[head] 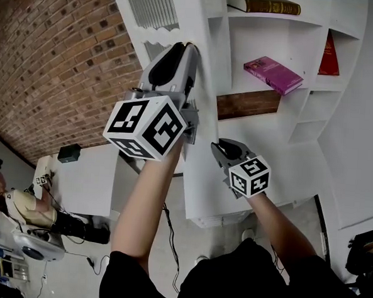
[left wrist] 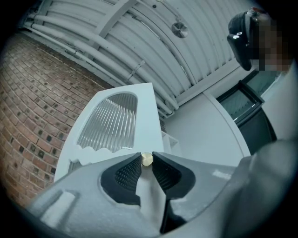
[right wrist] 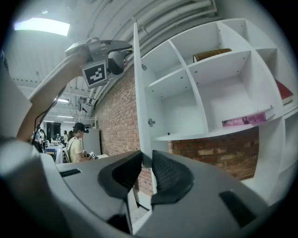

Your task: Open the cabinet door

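The white cabinet door point(head: 181, 25) with a ribbed glass panel point(left wrist: 109, 121) stands swung out from the shelf unit; in the right gripper view the door point(right wrist: 142, 93) shows edge-on. My left gripper point(head: 191, 46) is shut on the small brass knob point(left wrist: 146, 159), which sits between its pads point(left wrist: 128, 173). Lower down, my right gripper point(head: 217, 144) is shut on the door's free edge point(right wrist: 145, 160), one pad on each face. The left gripper point(right wrist: 125, 49) also shows high in the right gripper view, at the door's top.
Open white shelves point(right wrist: 209, 97) behind the door hold a pink book point(head: 273, 73), a brown book point(head: 263, 4) and a red book point(head: 329, 56). A brick wall point(head: 59, 62) runs left of the cabinet. A person point(head: 25, 208) sits at a desk far left.
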`<state>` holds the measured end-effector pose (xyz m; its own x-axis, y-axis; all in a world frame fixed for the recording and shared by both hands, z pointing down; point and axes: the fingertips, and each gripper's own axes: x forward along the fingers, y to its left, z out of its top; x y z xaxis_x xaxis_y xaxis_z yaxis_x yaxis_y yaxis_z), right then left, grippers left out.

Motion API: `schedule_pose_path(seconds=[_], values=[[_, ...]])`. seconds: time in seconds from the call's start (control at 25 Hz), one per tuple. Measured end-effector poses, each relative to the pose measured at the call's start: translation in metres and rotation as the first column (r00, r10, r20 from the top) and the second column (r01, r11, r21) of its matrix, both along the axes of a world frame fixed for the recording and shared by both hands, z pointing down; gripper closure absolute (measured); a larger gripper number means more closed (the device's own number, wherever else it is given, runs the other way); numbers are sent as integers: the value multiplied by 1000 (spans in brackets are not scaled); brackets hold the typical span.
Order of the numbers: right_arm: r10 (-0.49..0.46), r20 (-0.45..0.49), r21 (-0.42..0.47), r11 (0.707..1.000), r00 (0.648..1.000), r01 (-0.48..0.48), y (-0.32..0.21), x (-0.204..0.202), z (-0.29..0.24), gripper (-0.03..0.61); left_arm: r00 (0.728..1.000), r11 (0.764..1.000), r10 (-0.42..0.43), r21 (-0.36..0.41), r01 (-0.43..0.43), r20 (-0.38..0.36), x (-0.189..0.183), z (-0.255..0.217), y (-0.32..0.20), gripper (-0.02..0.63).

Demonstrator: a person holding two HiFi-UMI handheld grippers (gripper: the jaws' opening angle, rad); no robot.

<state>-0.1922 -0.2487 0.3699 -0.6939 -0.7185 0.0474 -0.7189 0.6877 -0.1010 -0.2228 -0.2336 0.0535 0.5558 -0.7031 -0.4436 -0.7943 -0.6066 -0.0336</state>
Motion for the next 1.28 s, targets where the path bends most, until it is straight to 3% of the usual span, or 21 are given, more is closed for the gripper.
schedule_pose_path(seconds=[0.64,1.28], values=[[109,-60,67,992,992,-104,48,-60,-2,514,999,998,50,-25,-51,-18,-62,0,38,525],[93,-36,40,995,995,-92,67,-109,-1,508,999,999,42,-18,-42,-22,-110,1,56,522]])
